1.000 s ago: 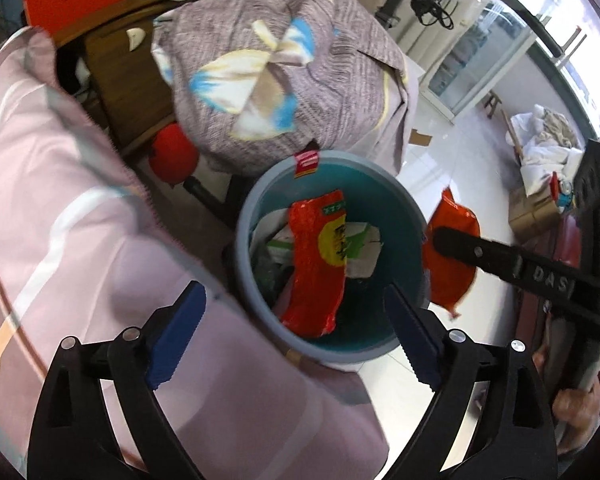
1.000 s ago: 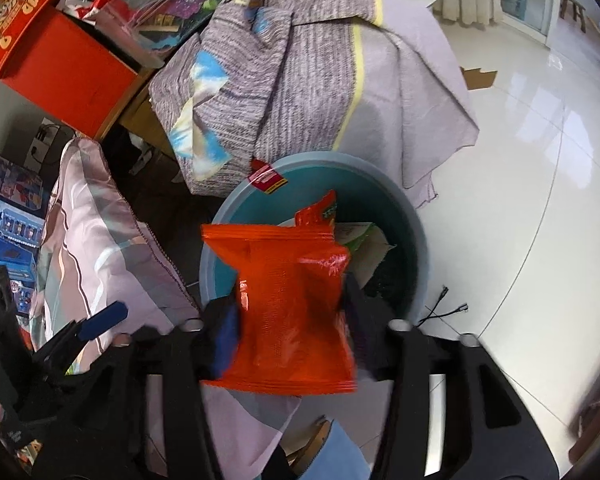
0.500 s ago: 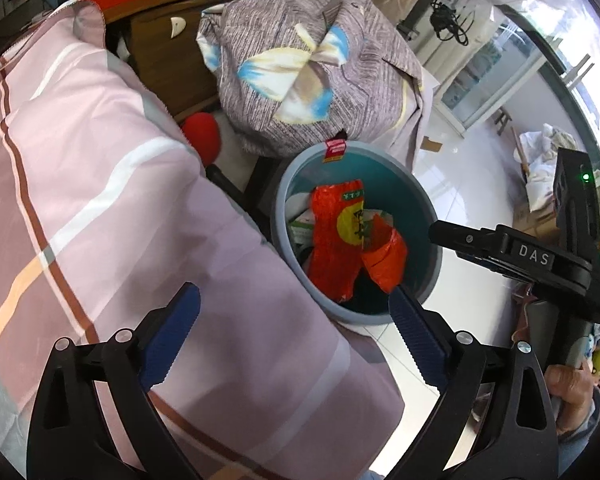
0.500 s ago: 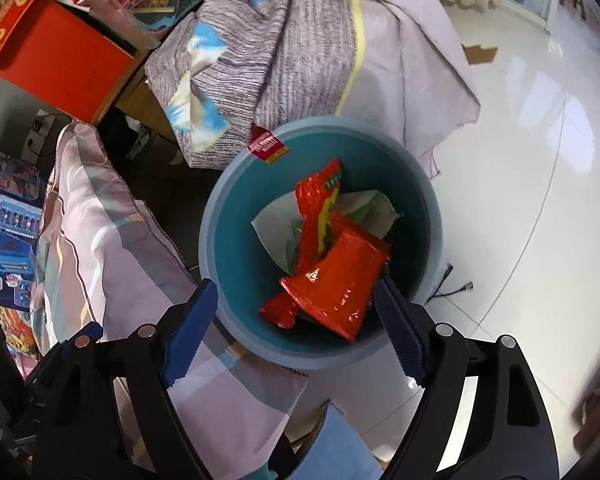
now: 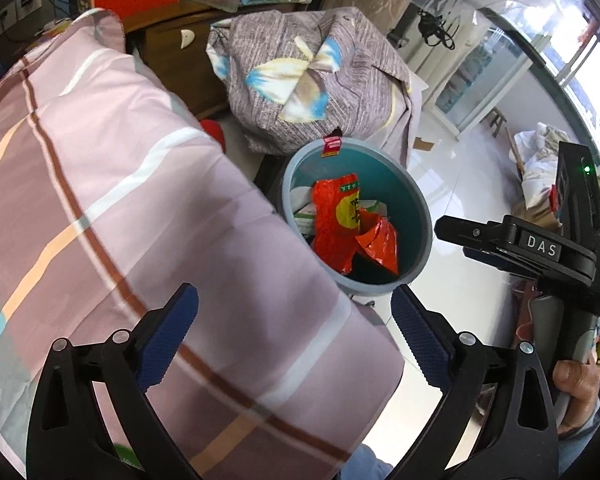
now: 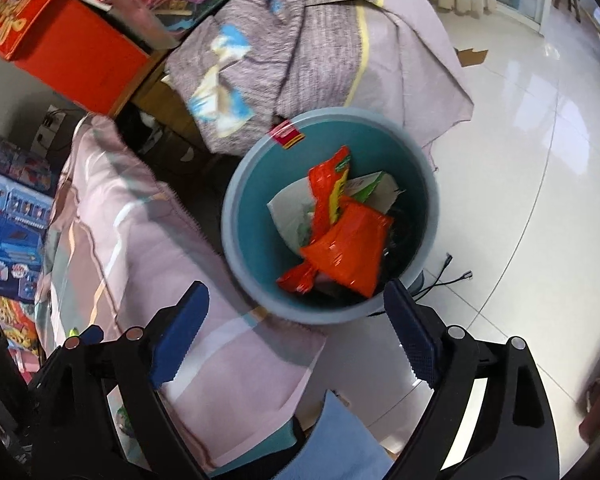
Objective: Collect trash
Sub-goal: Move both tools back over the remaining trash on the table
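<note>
A blue-grey trash bin (image 5: 416,216) (image 6: 244,208) stands on the floor beside the bed. Inside lie two red snack wrappers, a long one (image 5: 334,224) (image 6: 326,196) and a crumpled one (image 5: 380,242) (image 6: 350,252), on top of white paper trash (image 6: 290,212). My left gripper (image 5: 294,340) is open and empty, above the bed's corner, short of the bin. My right gripper (image 6: 296,336) is open and empty, above the bin's near rim. The right gripper also shows in the left wrist view (image 5: 516,244), to the right of the bin.
A pink striped quilt (image 5: 100,200) (image 6: 120,240) covers the bed at left. A grey patterned cloth bundle (image 5: 312,80) (image 6: 308,40) sits behind the bin. A wooden cabinet (image 5: 172,56) and red box (image 6: 60,40) lie beyond. White tiled floor (image 6: 520,160) spreads right.
My right gripper opened and let the red wrapper fall into the bin, where it now lies. Both grippers have since drawn back from the bin, the left over the quilt.
</note>
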Action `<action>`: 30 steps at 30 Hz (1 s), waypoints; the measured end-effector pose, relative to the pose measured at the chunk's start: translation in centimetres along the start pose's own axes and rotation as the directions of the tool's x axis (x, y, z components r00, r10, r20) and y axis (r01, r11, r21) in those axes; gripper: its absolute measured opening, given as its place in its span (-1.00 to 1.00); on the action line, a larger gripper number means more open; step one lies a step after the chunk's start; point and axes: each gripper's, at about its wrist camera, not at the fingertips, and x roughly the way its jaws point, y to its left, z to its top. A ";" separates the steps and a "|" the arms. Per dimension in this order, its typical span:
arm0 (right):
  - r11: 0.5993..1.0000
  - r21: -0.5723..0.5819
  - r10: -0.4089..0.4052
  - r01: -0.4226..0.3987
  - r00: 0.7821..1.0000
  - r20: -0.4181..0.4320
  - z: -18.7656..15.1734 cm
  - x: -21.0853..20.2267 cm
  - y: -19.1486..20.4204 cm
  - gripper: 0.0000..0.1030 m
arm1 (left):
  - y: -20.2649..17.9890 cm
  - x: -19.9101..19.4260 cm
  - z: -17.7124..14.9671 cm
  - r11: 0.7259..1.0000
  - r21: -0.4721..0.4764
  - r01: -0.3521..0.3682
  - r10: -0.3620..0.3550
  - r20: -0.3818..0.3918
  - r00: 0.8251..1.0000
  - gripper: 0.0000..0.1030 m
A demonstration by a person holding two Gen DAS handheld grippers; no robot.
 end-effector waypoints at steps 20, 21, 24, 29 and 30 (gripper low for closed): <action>0.974 -0.217 0.050 -0.062 0.997 -0.060 -9.6 -1.3 11.9 0.66 | 9.2 -8.9 -8.4 0.991 -0.125 -0.052 0.067 0.120 0.991 0.92; 0.971 -0.230 0.051 -0.065 0.996 -0.069 -10.1 -1.1 12.5 0.66 | 9.8 -9.3 -8.8 0.989 -0.134 -0.058 0.075 0.123 0.990 0.92; 0.958 -0.272 0.058 -0.087 0.992 -0.112 -12.3 -0.2 14.8 0.66 | 12.0 -10.4 -10.4 0.981 -0.176 -0.075 0.099 0.129 0.987 0.92; 0.933 -0.339 0.057 -0.118 0.981 -0.185 -15.8 1.5 18.0 0.66 | 15.1 -11.8 -13.4 0.967 -0.233 -0.099 0.133 0.133 0.982 0.92; 0.929 -0.348 0.057 -0.124 0.979 -0.198 -16.3 1.8 18.4 0.66 | 15.7 -12.0 -14.0 0.965 -0.242 -0.102 0.137 0.132 0.982 0.92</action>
